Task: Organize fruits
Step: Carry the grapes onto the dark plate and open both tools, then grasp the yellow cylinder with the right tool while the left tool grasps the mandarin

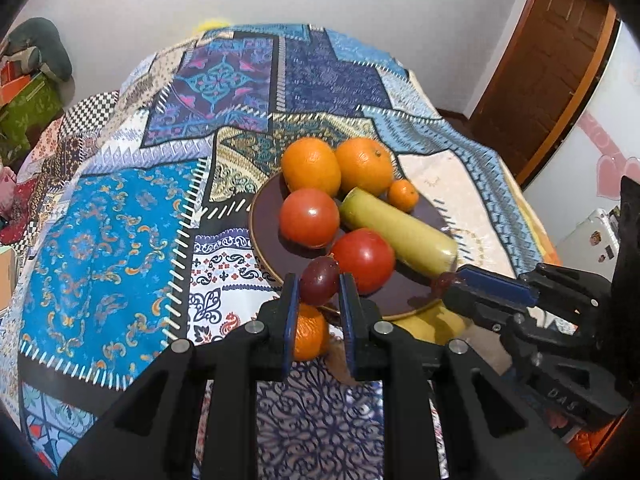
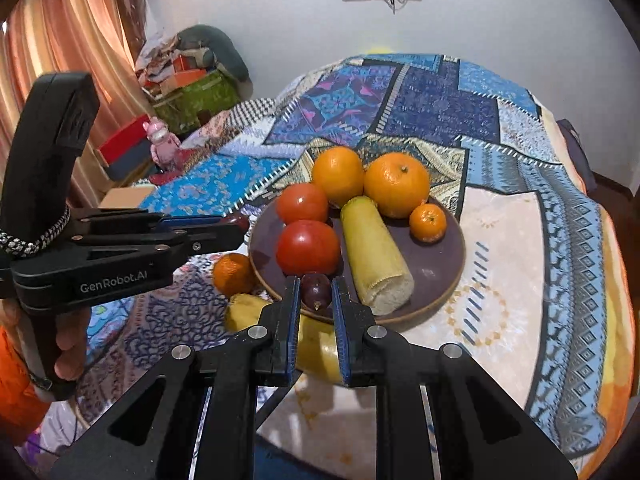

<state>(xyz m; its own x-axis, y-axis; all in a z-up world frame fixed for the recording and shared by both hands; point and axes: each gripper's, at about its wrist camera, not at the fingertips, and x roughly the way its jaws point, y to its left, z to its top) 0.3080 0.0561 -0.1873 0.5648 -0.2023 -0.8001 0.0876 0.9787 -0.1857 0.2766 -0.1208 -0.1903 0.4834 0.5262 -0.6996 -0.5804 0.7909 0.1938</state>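
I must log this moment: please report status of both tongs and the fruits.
Left tongs shut on dark grape. Right tongs shut on second grape. Both over plate near edge. Tomato close ahead.

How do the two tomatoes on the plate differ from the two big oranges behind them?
The tomatoes are red and glossy; the big oranges are orange with duller, pitted skin. The tomatoes sit nearer the grippers; the oranges sit at the far rim of the plate. All four are round and lie ungripped.
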